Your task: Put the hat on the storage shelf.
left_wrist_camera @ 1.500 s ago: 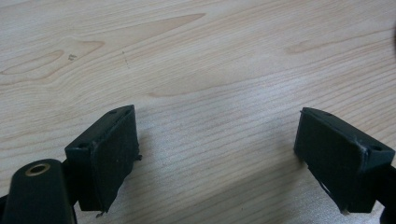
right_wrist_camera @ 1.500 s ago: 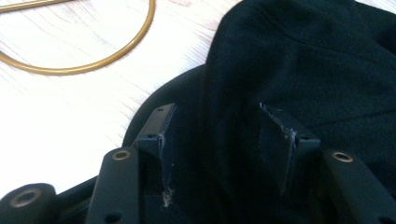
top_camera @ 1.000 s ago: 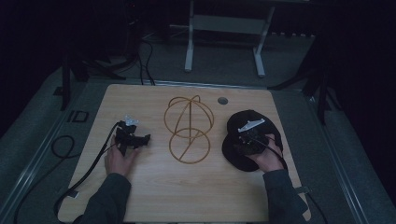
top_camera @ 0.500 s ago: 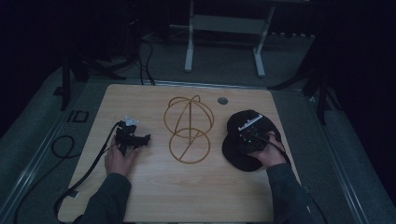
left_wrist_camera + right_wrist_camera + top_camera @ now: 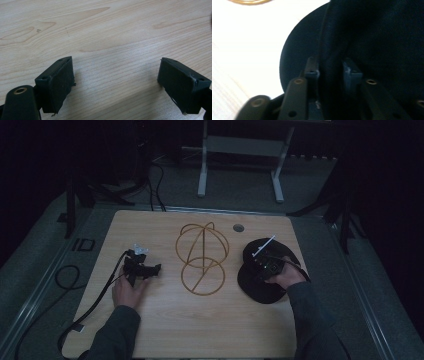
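— Two grippers, itemise. Right gripper (image 5: 329, 72) first?
— Jaws have just been closing; a fold of the black cap (image 5: 372, 37) now sits pinched between the pads. A second ago they stood wide over it, and the hand has since slid toward the near edge.
— Meaning?
— Likely the grasp is made; lifting the cap toward the wire stand (image 5: 202, 258) looks next.
— Left gripper (image 5: 117, 85)?
— Wide, holding nothing, over bare table (image 5: 107, 30).
— Cap's place?
— High view: flat at the table's right side, beside the stand, right gripper on it.
— Difference between views?
— Right gripper view gives the pinch; high view gives the layout.
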Tool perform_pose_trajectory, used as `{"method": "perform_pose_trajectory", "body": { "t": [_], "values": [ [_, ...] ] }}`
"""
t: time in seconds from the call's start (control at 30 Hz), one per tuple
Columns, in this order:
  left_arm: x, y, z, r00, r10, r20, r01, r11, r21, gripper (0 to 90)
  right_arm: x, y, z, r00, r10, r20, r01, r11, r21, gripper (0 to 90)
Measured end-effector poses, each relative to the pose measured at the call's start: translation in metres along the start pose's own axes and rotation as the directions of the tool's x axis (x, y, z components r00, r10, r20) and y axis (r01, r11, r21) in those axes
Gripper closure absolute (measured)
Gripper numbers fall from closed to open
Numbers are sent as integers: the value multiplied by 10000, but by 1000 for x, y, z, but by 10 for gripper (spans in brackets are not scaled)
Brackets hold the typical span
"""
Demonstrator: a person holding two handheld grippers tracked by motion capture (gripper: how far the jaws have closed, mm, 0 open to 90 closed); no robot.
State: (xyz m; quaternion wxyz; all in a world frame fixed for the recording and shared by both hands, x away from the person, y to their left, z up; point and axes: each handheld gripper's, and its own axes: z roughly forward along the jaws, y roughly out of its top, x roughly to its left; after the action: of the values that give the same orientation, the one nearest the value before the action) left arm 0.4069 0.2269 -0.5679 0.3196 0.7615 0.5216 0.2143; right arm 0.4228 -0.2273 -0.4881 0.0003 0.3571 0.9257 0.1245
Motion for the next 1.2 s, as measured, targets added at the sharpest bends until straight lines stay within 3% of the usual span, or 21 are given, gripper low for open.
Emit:
{"method": "perform_pose_trajectory", "body": {
  "t": [0.07, 0.1, 0.23, 0.4, 0.67, 0.7, 0.97, 1.2],
  "values": [
    [0, 0, 0, 10000, 1, 0, -1, 10000, 1, 133, 0, 1, 0, 9999, -42, -92, 43, 9999, 100, 749],
    [0, 0, 0, 10000, 1, -1, -1, 10000, -1, 133, -4, 4, 0, 9990, -11, -455, 25, 9995, 308, 768],
    [0, 0, 0, 10000, 1, 0, -1, 10000, -1, 134, -7, 8, -2, 9975, 12, -713, 32, 9981, 615, 783],
    [0, 0, 0, 10000, 0, -1, 0, 10000, 0, 133, -5, 12, -7, 9981, -222, -583, 287, 9933, 1123, 790],
    [0, 0, 0, 10000, -7, -9, 7, 10000, -2, 134, -4, 14, -22, 9967, -667, -463, 711, 9923, 1011, 791],
    [0, 0, 0, 10000, -8, -13, 8, 10000, -2, 134, 2, 17, -34, 9940, -981, -485, 1020, 9910, 867, 791],
    [0, 0, 0, 10000, -10, -16, 10, 10000, -13, 134, 9, 27, -49, 9874, -1576, -111, 1580, 9829, 942, 790],
    [0, 0, 0, 10000, -9, -12, 9, 10000, -19, 134, 12, 34, -61, 9835, -1808, -67, 1804, 9771, 1128, 789]
  ]
}}
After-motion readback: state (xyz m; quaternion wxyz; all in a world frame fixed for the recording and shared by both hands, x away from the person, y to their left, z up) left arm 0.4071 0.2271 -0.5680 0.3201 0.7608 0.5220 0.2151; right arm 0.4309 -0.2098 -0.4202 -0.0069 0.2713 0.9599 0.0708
